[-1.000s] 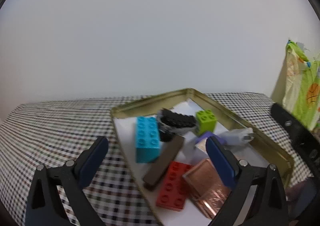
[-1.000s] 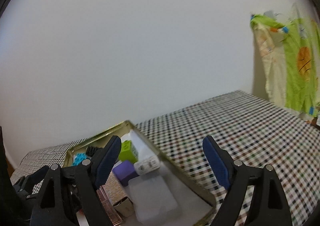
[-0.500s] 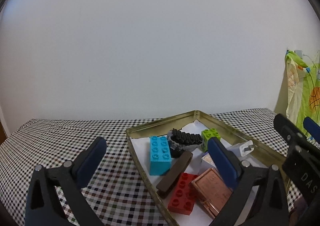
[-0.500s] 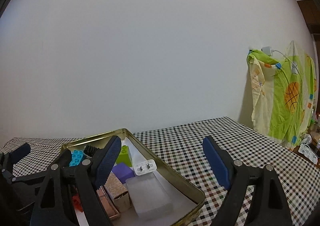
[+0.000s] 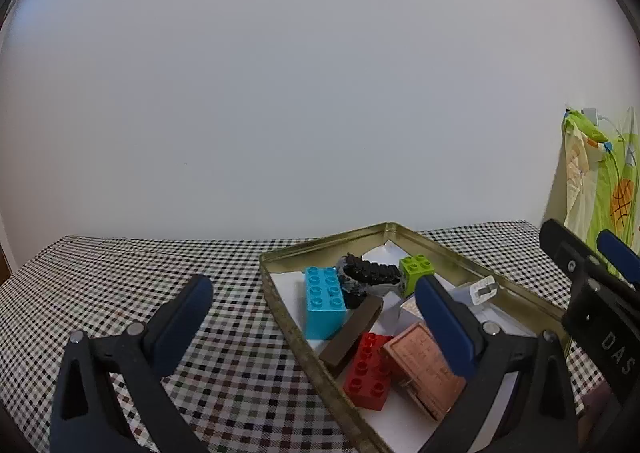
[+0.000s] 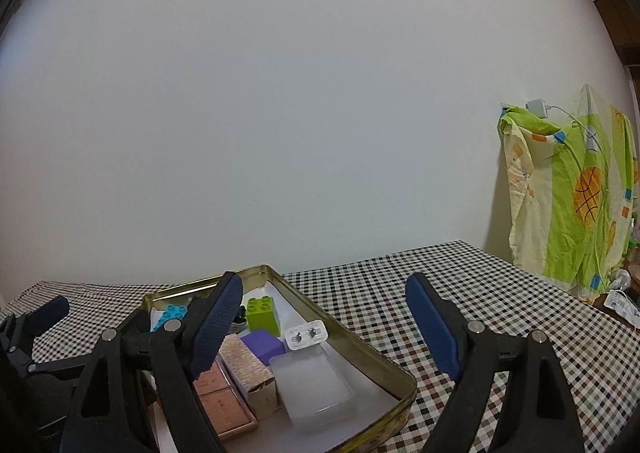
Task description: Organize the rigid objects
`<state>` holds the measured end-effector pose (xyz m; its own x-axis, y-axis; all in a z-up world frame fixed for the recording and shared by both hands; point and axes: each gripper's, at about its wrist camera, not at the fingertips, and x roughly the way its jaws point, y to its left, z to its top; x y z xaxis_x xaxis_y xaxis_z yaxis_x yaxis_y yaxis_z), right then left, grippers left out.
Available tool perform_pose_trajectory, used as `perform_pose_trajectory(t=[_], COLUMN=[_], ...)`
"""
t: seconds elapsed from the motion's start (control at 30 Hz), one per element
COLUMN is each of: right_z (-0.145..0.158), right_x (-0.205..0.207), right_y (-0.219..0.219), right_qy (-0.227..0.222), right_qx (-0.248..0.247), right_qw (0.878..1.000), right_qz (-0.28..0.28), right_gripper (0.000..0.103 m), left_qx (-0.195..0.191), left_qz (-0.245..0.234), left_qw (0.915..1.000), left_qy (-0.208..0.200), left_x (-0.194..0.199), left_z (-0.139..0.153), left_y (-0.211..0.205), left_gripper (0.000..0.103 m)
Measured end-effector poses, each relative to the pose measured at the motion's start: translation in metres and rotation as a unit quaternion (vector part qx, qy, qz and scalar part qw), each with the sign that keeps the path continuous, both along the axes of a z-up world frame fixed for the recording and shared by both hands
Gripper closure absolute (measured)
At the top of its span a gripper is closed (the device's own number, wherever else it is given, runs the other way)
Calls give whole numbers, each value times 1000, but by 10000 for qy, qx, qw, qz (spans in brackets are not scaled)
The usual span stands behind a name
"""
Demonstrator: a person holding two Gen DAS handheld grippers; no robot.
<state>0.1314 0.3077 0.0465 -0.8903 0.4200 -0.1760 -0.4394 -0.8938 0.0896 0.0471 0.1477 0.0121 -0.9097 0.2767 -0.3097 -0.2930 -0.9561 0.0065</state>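
A gold metal tin (image 5: 280,257) (image 6: 360,345) sits on the checked tablecloth and holds several objects: a blue brick (image 5: 322,301), a red brick (image 5: 368,373), a green brick (image 5: 416,271) (image 6: 262,315), a black toothed part (image 5: 370,273), a brown bar (image 5: 352,335), a copper box (image 5: 428,365), a purple block (image 6: 264,345), a white plug (image 6: 306,335) and a clear plastic case (image 6: 316,389). My left gripper (image 5: 312,317) is open and empty, above the tin's left rim. My right gripper (image 6: 326,325) is open and empty, above the tin's right rim.
The checked tablecloth (image 5: 160,273) covers the table up to a plain white wall. A green and yellow patterned cloth (image 6: 572,205) hangs at the right with a white charger above it. My right gripper shows at the right edge of the left wrist view (image 5: 592,293).
Both grippers have pulled back and levelled out, so the tin sits lower and farther in view. Both stay open. The objects in the tin have not moved.
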Motion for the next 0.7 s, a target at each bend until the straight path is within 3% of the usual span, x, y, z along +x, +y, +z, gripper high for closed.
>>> perform_pose_trajectory(t=[0.7], right_z=[5], right_x=[24], right_y=[-16], right_qy=[284], right_qx=[68], right_qw=[9996], right_qz=[-21], right_gripper=[17], left_qx=[-27], left_qz=[57], left_qw=[9999], left_qy=[161], left_x=[6], left_z=[-1], left_y=[1], left_gripper=[1])
